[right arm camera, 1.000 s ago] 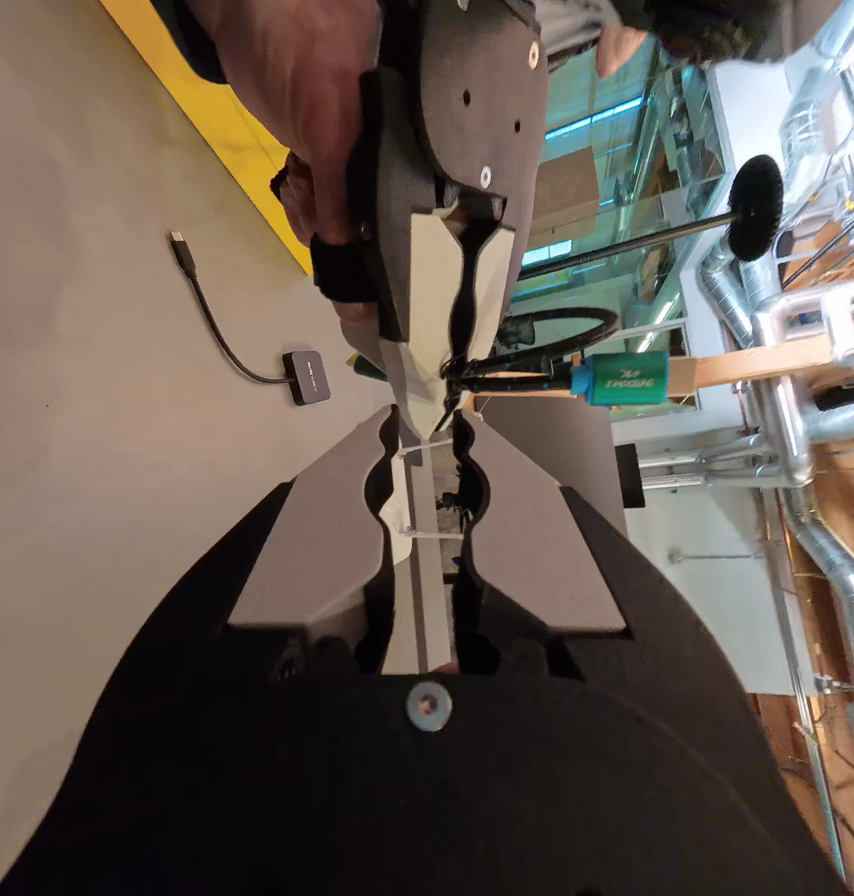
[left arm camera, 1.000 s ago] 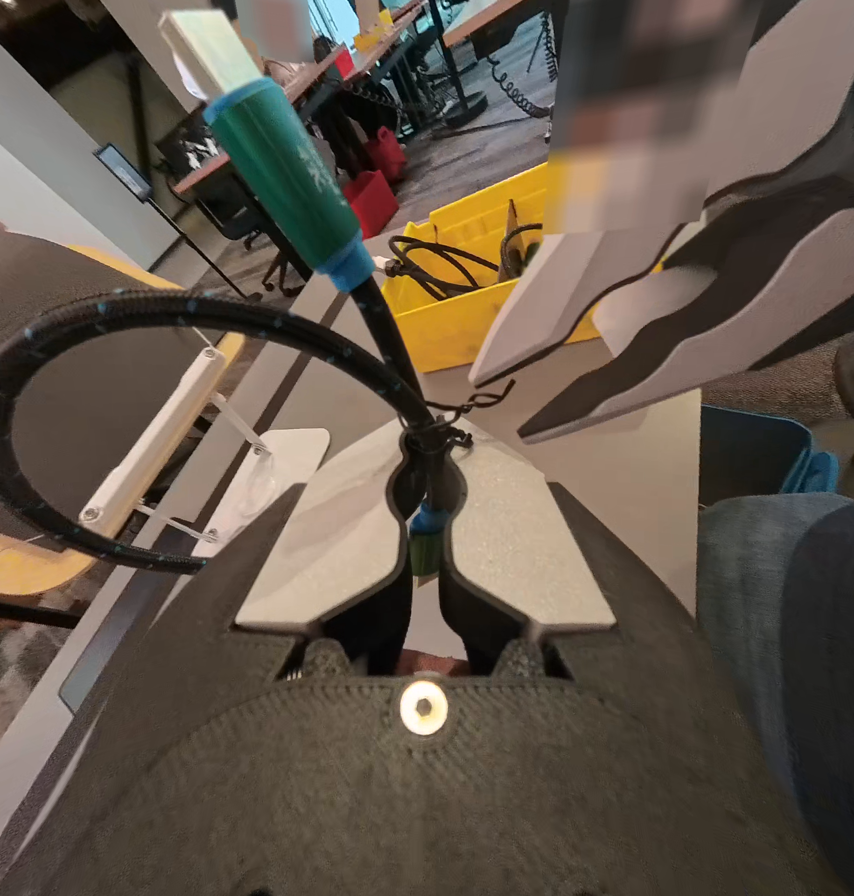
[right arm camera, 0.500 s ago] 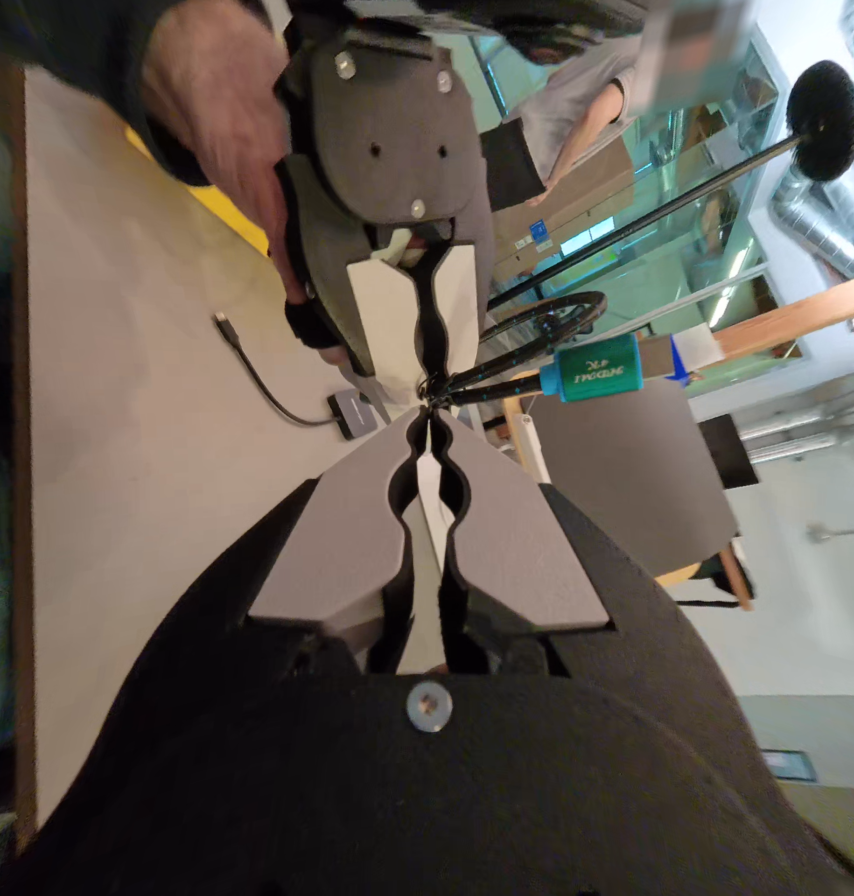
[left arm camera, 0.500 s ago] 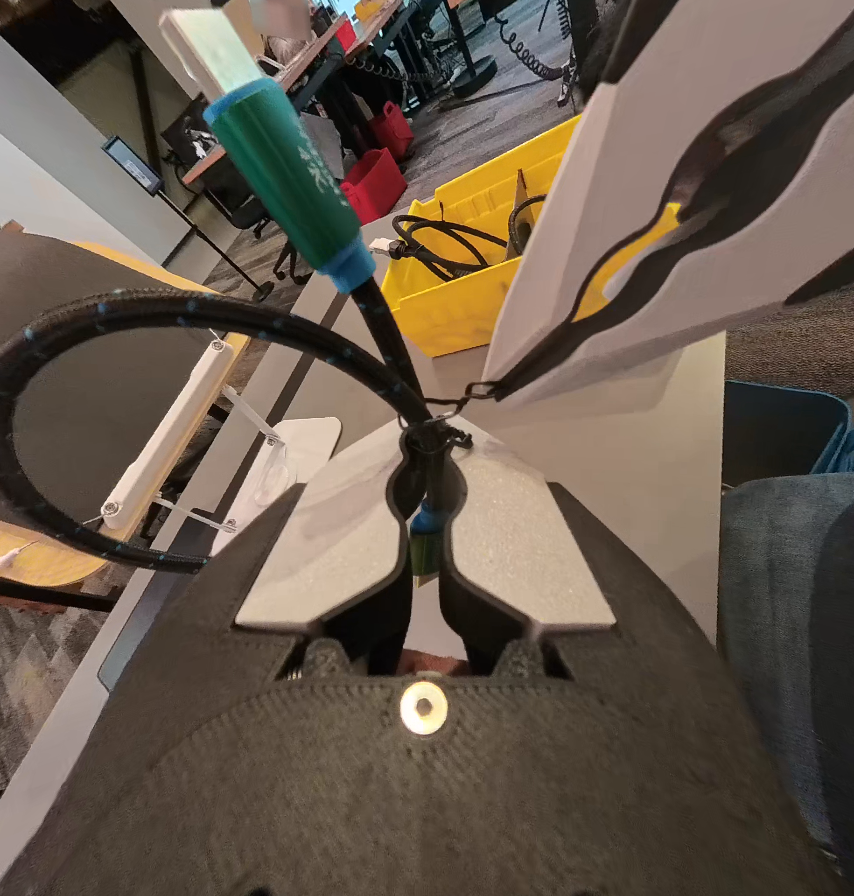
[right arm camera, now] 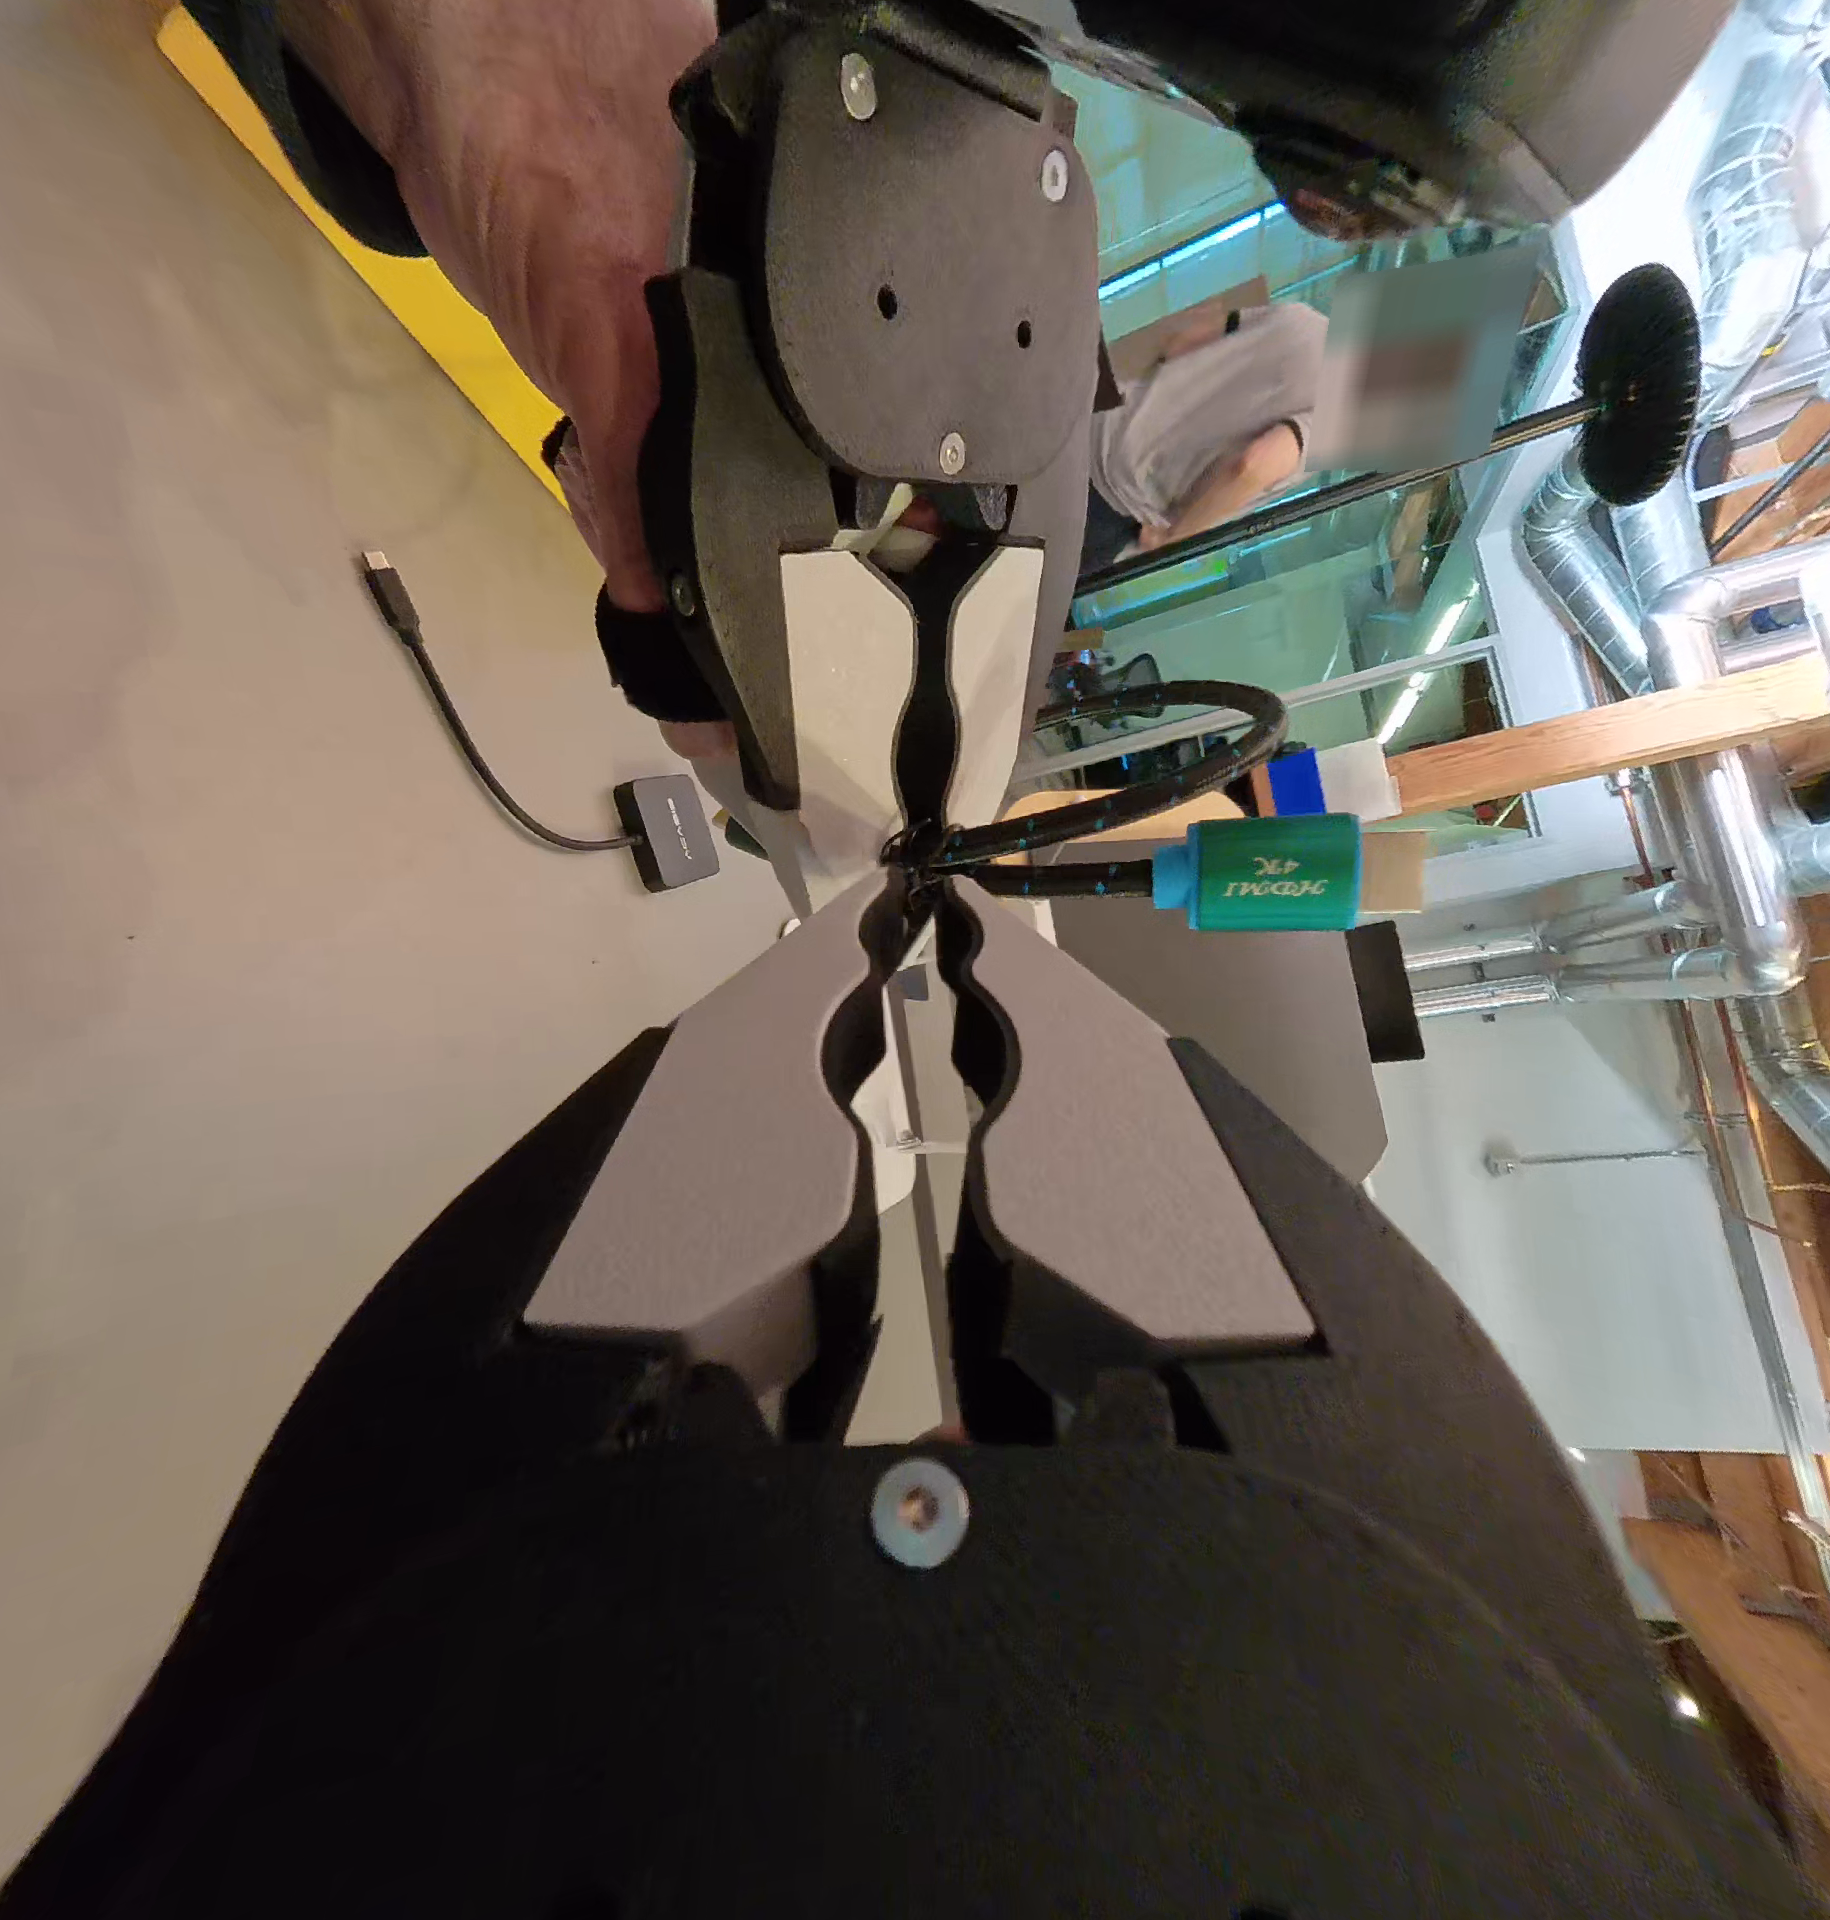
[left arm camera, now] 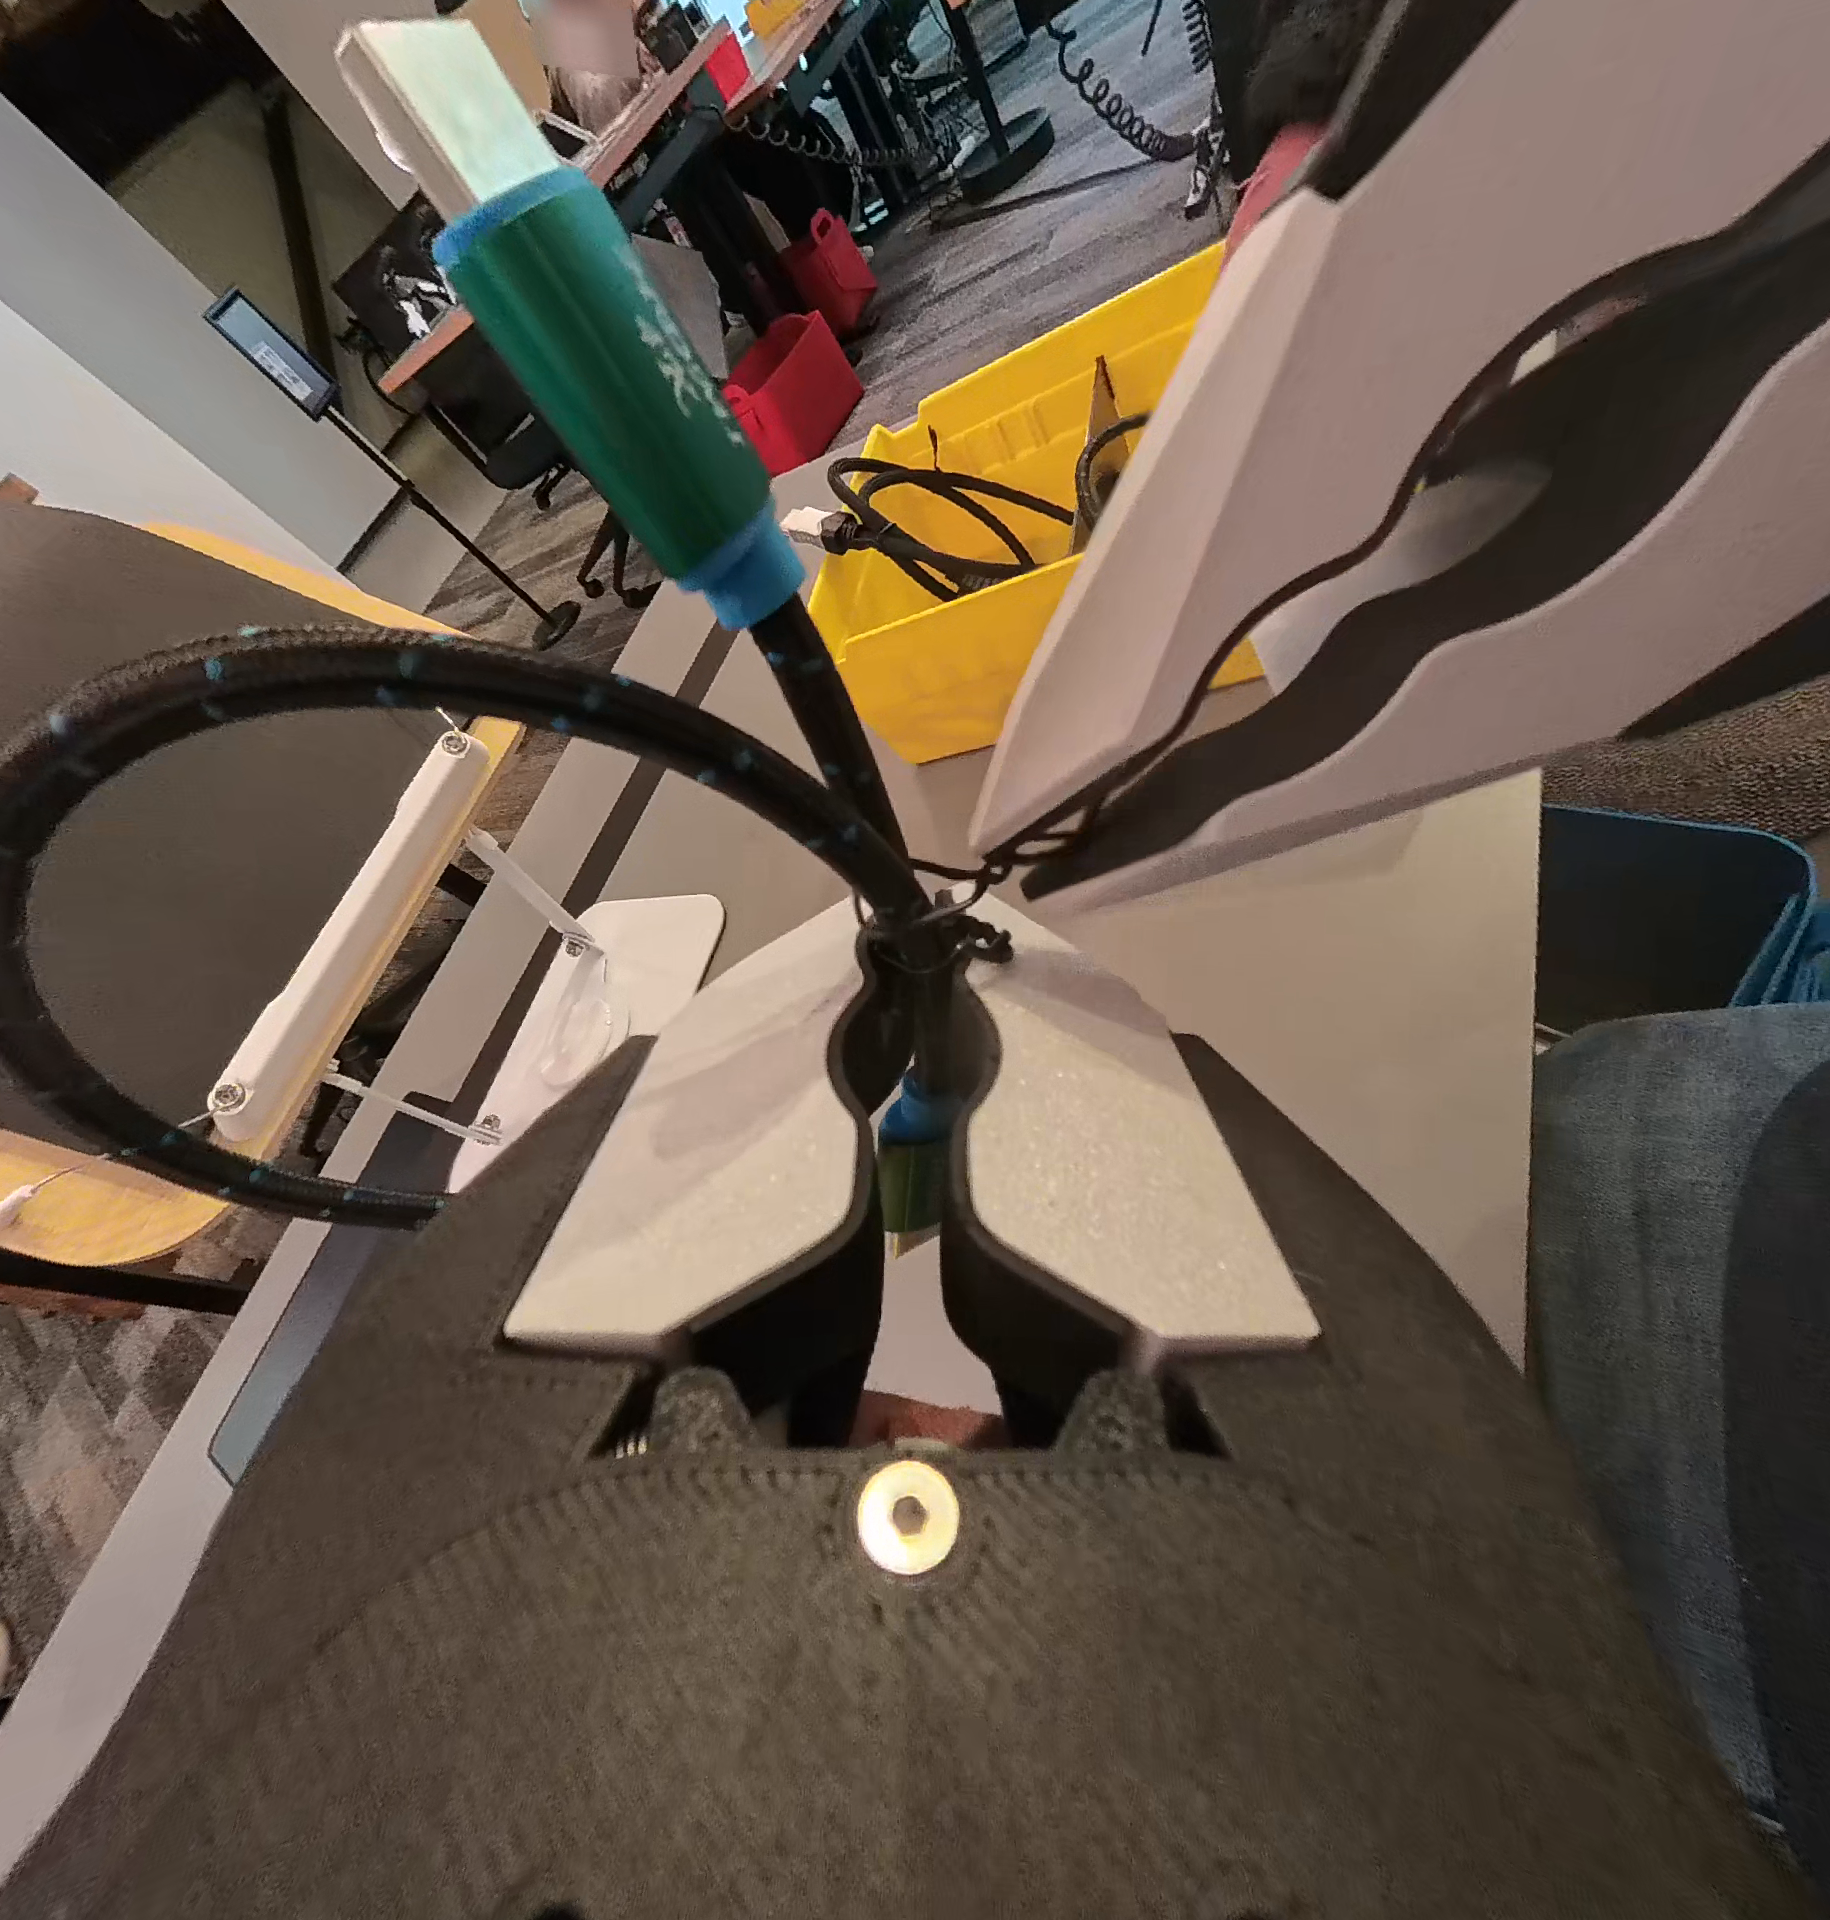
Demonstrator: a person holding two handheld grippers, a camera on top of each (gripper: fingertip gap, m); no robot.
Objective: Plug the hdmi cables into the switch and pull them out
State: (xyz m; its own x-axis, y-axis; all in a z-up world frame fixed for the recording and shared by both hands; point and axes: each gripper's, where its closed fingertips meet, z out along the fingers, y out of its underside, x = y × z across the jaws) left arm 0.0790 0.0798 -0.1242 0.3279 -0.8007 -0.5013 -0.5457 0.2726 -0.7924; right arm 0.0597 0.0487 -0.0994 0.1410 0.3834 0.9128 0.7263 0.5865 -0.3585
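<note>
The coiled HDMI cable (left arm camera: 267,665) is held in the air above the tabletop (right arm camera: 163,935), clamped at its tied waist between the closed jaws of the left tool (left arm camera: 916,961). One green plug (left arm camera: 610,384) is seen standing up and away from that tool's tips, its metal end pointing upward; the second plug (left arm camera: 911,1164) is lodged in the gap between the tool's two pads, behind the tips. The black braided loop is swung out to the left of the tool.

A thin black twist tie (left arm camera: 968,888) is wound round the cable just at the left tool's tips. One end of it is pinched in the tips of the right tool (right arm camera: 916,883), whose jaws are closed on it; in the right wrist view the two tools are met tip to tip, with the green plug (right arm camera: 1269,873) sticking out sideways to the right.

The switch (right arm camera: 667,831), a small grey box with a short lead and connector (right arm camera: 391,592), is left lying on the tabletop, well apart from the cable and below the left tool. A yellow bin (left arm camera: 952,644) holding further black cables is placed at the far edge of the tabletop. A hand (right arm camera: 537,239) is wrapped round the left tool's grip.
</note>
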